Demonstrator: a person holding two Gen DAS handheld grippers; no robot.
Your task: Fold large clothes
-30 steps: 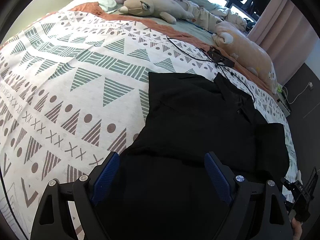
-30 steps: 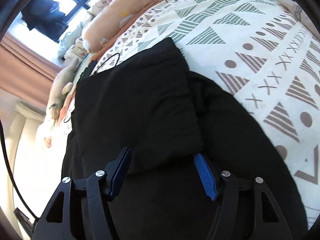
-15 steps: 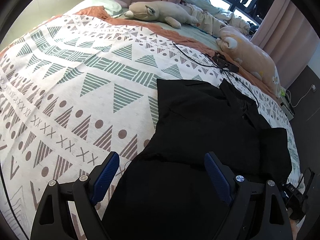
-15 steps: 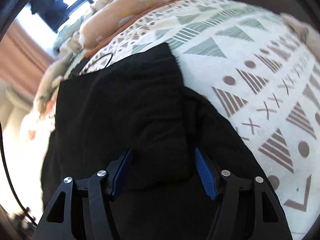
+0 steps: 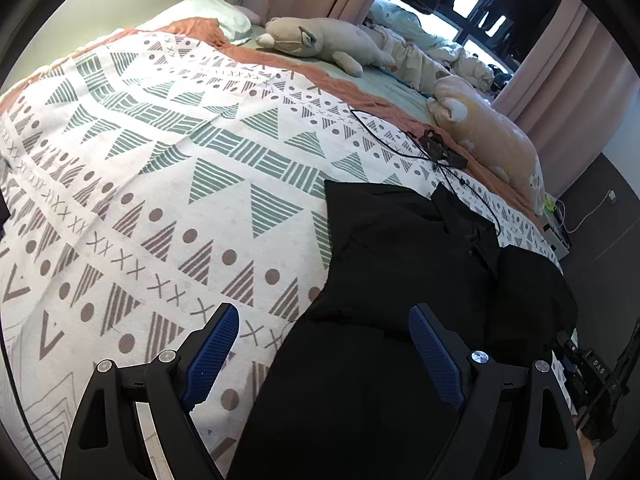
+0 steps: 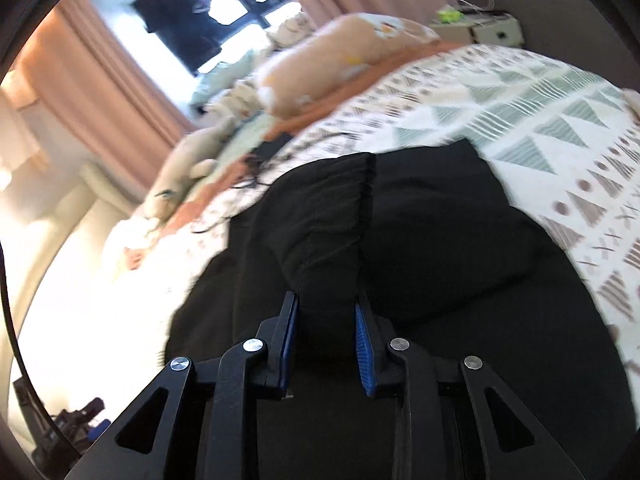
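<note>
Right tongs [image 6: 325, 334] have closed in since half a second ago, from wide apart to pinched on a gathered ridge of the large black fabric garment [image 6: 420, 248], and that view is blurred with motion. Black cloth bunches up between the blue ribbed pads [image 6: 362, 354] and rises in pleats away from them, the rest of the garment spreading flat on both sides over the white bedspread with green and brown triangle print [image 6: 560, 120]. Left tongs [image 5: 324, 354] stand wide apart, holding nothing, hovering over the garment's near left edge: the right pad sits above black cloth, the left pad above bare bedspread. Farther up the bed lie a tangle of thin black cable [image 5: 432, 152], a grey plush animal [image 5: 320, 40] and a peach plush toy [image 5: 488, 136].
</note>
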